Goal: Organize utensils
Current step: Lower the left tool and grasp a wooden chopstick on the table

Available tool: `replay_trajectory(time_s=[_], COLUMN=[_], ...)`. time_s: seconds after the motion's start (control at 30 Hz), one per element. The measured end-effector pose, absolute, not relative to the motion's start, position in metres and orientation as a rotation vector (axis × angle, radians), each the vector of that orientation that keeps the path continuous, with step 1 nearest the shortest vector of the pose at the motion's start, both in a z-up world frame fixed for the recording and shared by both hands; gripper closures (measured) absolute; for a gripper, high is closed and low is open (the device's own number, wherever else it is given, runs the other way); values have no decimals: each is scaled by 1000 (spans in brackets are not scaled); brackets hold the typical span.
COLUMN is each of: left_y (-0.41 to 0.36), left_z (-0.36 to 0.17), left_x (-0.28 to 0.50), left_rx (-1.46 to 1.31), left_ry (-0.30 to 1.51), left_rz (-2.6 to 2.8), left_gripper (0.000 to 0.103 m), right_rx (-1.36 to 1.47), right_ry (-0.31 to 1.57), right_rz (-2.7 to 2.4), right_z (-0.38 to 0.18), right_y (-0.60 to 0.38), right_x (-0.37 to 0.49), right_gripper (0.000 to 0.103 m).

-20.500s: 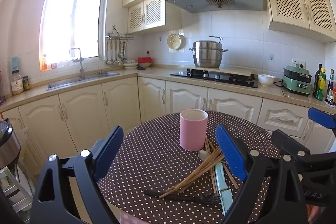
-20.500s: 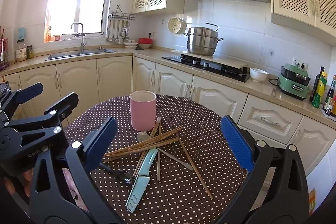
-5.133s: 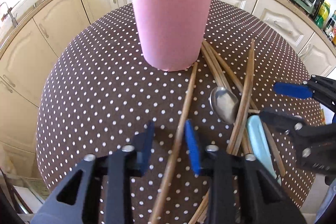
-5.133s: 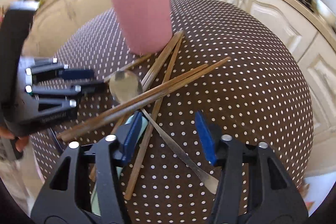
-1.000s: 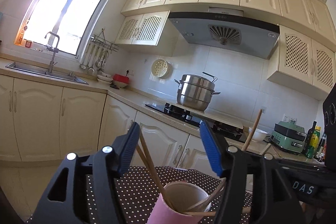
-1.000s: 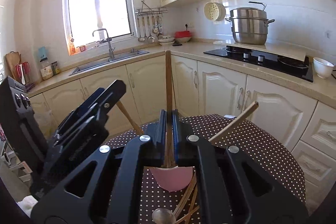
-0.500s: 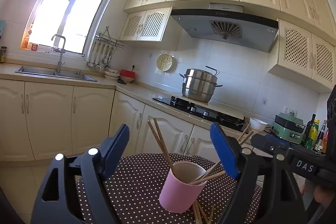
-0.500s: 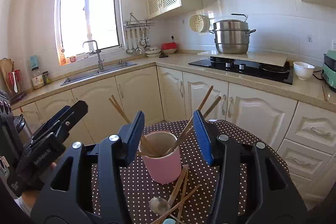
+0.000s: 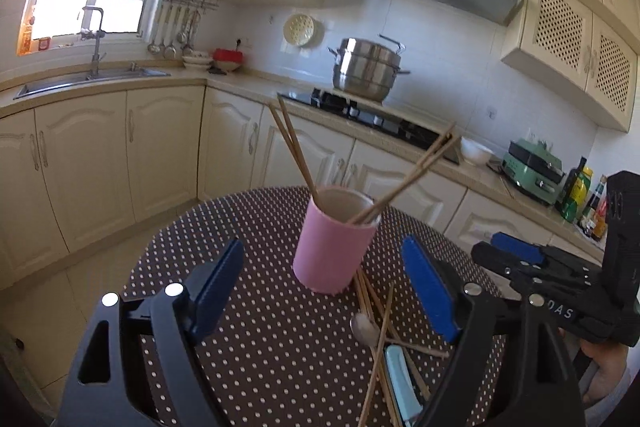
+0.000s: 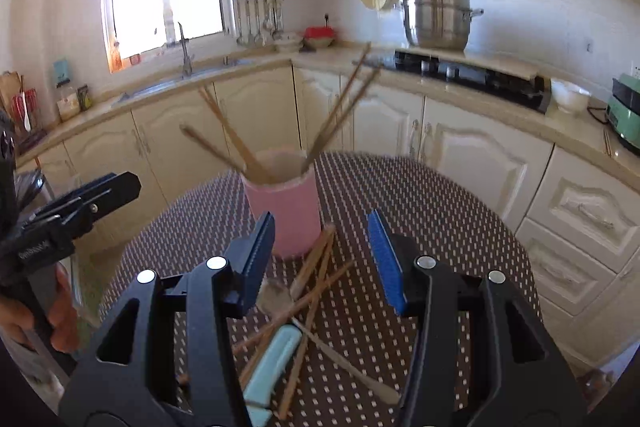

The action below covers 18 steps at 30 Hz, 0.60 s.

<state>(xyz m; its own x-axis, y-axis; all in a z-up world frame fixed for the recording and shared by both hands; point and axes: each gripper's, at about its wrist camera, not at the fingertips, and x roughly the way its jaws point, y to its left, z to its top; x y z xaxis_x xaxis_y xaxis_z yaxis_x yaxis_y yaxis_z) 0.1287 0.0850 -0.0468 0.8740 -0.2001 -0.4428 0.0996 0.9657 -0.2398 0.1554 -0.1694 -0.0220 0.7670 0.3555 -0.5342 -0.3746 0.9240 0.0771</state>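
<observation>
Both the left gripper (image 9: pixel 320 291) and right gripper (image 10: pixel 322 259) gape empty before the pink cup (image 9: pixel 334 245); loose chopsticks (image 10: pixel 316 283) crisscross at its base, so a careless grab could topple it

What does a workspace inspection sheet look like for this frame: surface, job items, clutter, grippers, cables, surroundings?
Surface: round table with a brown polka-dot cloth.
Job's things: pink cup upright, holding several chopsticks that lean outward; loose chopsticks, a metal spoon and a light-blue-handled knife lie crossed in a pile in front of the cup.
Clutter: nothing seen on the table beyond the utensils.
Grippers: left hand-held gripper open, empty, above the table; right hand-held gripper open, empty, over the pile.
Cables: a dark cord near the green appliance.
Surroundings: kitchen counter with sink, steel pot on the hob, white bowl, bottles.
</observation>
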Motion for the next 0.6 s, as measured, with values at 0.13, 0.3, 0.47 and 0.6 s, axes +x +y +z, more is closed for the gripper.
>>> replay_trajectory(time_s=[0.13, 0.3, 0.47, 0.6], left_y=[75, 58, 28, 13], left_z=[-78, -113, -139, -153], left_x=[139, 152, 168, 174], left_rx=[-207, -219, -135, -65], left_ry=[645, 798, 919, 956], left_rz=[-199, -274, -314, -325], left_gripper=[23, 23, 24, 30], right_rx=[-43, -24, -2, 1], right_ry=[656, 723, 766, 791], right_rz=[389, 384, 382, 378], right_z=[-51, -76, -93, -101], right_y=[-174, -184, -192, -196], right_x=[153, 148, 144, 142], right_gripper=[54, 54, 54, 53])
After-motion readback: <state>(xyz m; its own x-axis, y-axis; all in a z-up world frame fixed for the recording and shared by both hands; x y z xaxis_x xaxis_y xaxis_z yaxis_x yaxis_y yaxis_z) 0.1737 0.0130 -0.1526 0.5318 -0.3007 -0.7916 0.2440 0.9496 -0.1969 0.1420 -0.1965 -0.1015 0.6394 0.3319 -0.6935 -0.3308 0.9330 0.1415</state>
